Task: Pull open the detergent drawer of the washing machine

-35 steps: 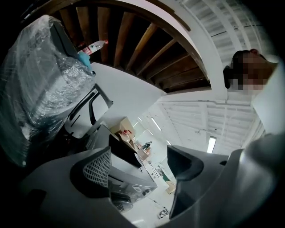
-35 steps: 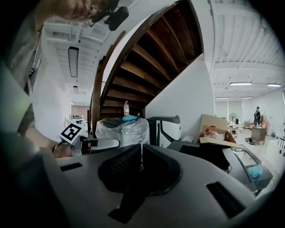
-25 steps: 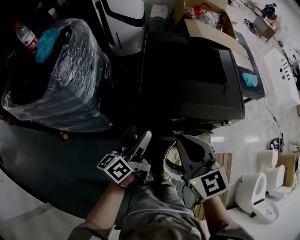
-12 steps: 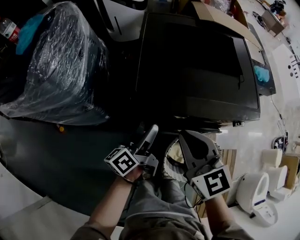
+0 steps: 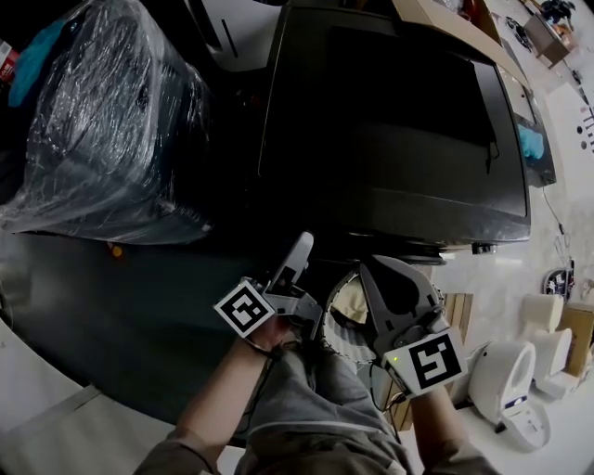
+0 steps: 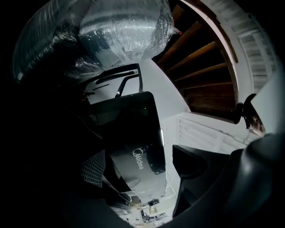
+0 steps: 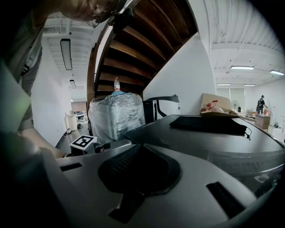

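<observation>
The dark washing machine point(image 5: 390, 121) fills the middle of the head view, its round door point(image 5: 345, 306) just showing under the front edge. The left gripper view shows its front panel with a Midea logo point(image 6: 139, 158); I cannot pick out the drawer itself. My left gripper point(image 5: 302, 249) is level in front of that panel. Its jaws have just been opening and stand wide, one dark finger point(image 6: 196, 164) at the right, nothing between them. My right gripper point(image 5: 367, 271) hangs beside it, tips together point(image 7: 141, 148) and empty, just below the machine's top point(image 7: 200, 133).
A plastic-wrapped appliance point(image 5: 102, 121) stands left of the machine. A cardboard box point(image 5: 436, 14) sits behind it and a blue cloth point(image 5: 536, 144) lies on a unit to its right. White appliances point(image 5: 506, 380) stand on the floor at right. A wooden staircase point(image 7: 147, 40) rises overhead.
Both grippers have sunk along the machine's front. The left one has rolled, so its marker cube faces differently. The machine's top now fills more of the head view.
</observation>
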`<state>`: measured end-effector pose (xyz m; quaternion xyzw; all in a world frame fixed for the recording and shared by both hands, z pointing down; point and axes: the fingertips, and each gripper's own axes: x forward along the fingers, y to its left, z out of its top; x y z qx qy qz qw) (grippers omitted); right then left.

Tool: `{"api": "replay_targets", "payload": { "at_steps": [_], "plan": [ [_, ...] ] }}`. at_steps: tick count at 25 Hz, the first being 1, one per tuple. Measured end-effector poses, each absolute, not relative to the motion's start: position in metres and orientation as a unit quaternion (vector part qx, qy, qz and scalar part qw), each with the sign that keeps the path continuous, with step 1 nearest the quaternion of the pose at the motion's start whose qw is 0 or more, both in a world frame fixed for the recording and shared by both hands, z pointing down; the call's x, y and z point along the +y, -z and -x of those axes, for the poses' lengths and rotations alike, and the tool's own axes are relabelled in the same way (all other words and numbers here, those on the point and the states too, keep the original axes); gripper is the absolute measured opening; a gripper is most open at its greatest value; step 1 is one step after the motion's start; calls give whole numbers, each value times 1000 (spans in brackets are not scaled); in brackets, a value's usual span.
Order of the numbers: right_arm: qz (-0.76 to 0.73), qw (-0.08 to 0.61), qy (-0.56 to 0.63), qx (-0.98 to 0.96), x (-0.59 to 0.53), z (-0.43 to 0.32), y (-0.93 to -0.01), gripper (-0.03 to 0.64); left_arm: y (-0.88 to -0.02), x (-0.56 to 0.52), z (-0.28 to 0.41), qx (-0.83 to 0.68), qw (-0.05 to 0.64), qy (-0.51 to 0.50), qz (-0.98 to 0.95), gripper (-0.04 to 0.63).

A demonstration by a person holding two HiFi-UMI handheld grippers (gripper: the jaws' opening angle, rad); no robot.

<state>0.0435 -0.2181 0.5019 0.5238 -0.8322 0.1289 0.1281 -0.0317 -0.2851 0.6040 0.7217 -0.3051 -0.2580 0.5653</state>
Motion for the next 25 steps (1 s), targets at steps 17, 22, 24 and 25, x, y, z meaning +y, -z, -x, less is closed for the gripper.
{"api": "replay_targets", "payload": {
  "at_steps": [17,22,24,25],
  "plan": [
    [-513,126,-134,-838,-215,-54,-522,38,-609,-299,16,-297,569,299,-706,456],
    [-517,128,-139,-835,-208,-55,-517,38,-608,-292,17,-295,576,296,-703,454],
    [-515,137,-142,-834,-202,-57,-518,38,-608,-285,19,-293,577,294,-703,454],
    [-515,137,-142,-834,-200,-57,-516,38,-609,-281,19,-293,579,293,-702,454]
  ]
}}
